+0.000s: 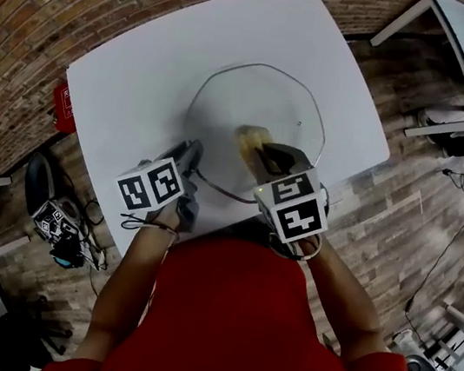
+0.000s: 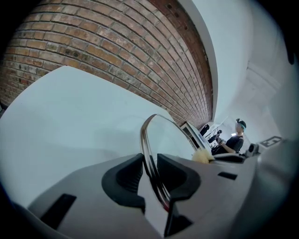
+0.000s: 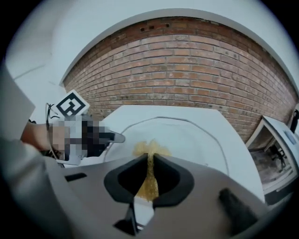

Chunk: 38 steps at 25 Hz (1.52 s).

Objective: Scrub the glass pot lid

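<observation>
One white table [image 1: 141, 95] bearing one glass pot lid [image 1: 258, 105], its near rim clamped by the left gripper [image 2: 150, 175], seemingly to steady it, while the right gripper [image 3: 149, 179] pinches a yellow scrub pad [image 3: 150, 149] against the glass for scrubbing.

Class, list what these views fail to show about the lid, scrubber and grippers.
- Head view: the right gripper covers the centre of the glass lid; what sits there cannot be seen.
- Right gripper view: a mosaic patch hides most of the left gripper.
- Left gripper view: its own body hides most of the scrubber.
</observation>
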### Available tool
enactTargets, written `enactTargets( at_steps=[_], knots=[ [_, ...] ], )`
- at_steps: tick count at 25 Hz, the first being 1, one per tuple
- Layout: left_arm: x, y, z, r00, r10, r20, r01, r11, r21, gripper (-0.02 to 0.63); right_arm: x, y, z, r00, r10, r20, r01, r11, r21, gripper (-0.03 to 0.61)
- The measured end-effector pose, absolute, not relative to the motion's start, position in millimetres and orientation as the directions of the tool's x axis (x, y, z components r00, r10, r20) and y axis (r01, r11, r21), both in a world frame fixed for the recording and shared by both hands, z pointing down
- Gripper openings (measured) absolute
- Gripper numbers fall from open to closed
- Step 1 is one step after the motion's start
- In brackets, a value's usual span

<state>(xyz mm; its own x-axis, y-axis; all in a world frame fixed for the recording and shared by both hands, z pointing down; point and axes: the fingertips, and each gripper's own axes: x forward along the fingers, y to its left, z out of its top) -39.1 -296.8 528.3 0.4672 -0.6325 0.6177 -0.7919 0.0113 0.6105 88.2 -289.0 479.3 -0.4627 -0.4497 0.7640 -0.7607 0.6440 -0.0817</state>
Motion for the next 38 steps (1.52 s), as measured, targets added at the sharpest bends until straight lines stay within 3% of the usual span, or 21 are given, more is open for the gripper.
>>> enactTargets(
  at_steps=[9,25,38],
  knots=[
    [-38,-293,528,0.46,-0.635,0.621,-0.792,0.023,0.61,0.104,59,-237,511,-0.509,-0.311,0.803,-0.698,0.695,-0.173,0.052],
    [-36,-293,528,0.462,-0.64,0.614,-0.785,0.027,0.619,0.104,156,-277,512,-0.333,-0.439,0.834,-0.816,0.577,-0.022,0.052],
    [-35,-293,527,0.456,-0.647,0.611,-0.789,0.023,0.614,0.104,108,-323,491,-0.416,-0.488,0.767,-0.805,0.589,-0.062,0.052]
  ],
)
